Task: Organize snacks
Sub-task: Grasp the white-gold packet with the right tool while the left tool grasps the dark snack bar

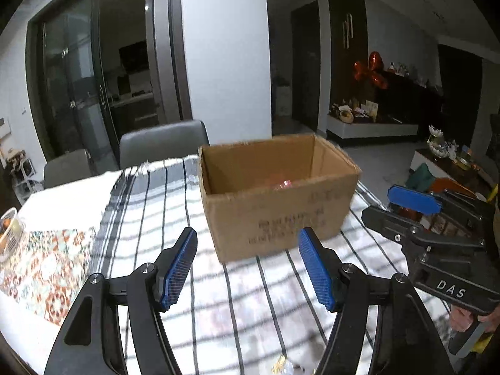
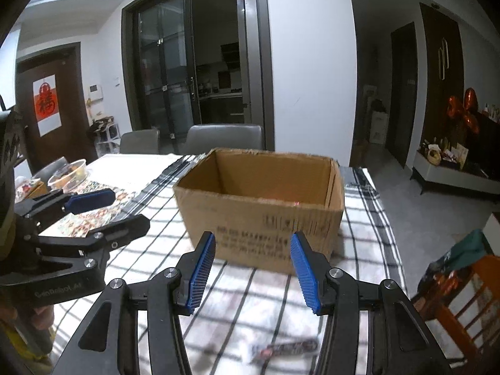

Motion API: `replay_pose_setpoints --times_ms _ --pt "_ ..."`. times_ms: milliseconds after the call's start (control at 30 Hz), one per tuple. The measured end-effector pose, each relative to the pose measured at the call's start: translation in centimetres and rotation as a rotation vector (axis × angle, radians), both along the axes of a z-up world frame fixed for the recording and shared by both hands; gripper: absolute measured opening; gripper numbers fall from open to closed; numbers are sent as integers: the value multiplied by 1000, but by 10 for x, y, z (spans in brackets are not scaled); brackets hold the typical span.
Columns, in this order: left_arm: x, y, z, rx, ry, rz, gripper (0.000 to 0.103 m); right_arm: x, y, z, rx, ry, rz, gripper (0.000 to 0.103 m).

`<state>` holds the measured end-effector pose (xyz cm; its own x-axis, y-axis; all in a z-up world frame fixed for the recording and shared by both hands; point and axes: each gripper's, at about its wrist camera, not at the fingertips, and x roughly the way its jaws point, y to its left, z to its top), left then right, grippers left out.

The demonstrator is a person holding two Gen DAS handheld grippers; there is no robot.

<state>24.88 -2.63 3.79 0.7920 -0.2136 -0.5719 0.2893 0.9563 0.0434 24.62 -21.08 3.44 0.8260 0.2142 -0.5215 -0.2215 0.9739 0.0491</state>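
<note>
An open brown cardboard box (image 1: 275,206) stands on the striped tablecloth, also in the right wrist view (image 2: 265,218). A red wrapped snack (image 1: 281,184) shows faintly inside it. My left gripper (image 1: 247,240) is open and empty, just short of the box. My right gripper (image 2: 253,243) is open and empty, also just in front of the box. A blurred snack packet (image 2: 284,350) lies on the cloth below the right gripper. Another small wrapper (image 1: 281,364) lies under the left gripper. Each gripper shows in the other's view, the right one (image 1: 415,206) and the left one (image 2: 90,206).
Grey chairs (image 1: 162,143) stand behind the table. A patterned mat (image 1: 47,265) and a white basket (image 1: 9,234) lie at the left. A clear bowl (image 2: 68,172) sits at the far left. An orange wooden chair (image 2: 462,297) holding bags is at the right.
</note>
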Motion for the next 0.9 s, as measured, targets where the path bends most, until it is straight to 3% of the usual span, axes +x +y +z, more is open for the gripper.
replay_pose_setpoints --times_ms 467,533,633,900 --pt "-67 19 -67 53 149 71 66 -47 25 -63 -1 159 133 50" --pt "-74 23 -75 85 148 87 66 -51 34 -73 -16 184 167 43" --pt "-81 32 -85 98 172 106 66 -56 46 -88 -24 219 216 42" --pt "-91 49 -115 51 276 145 66 -55 73 -119 -52 289 347 32"
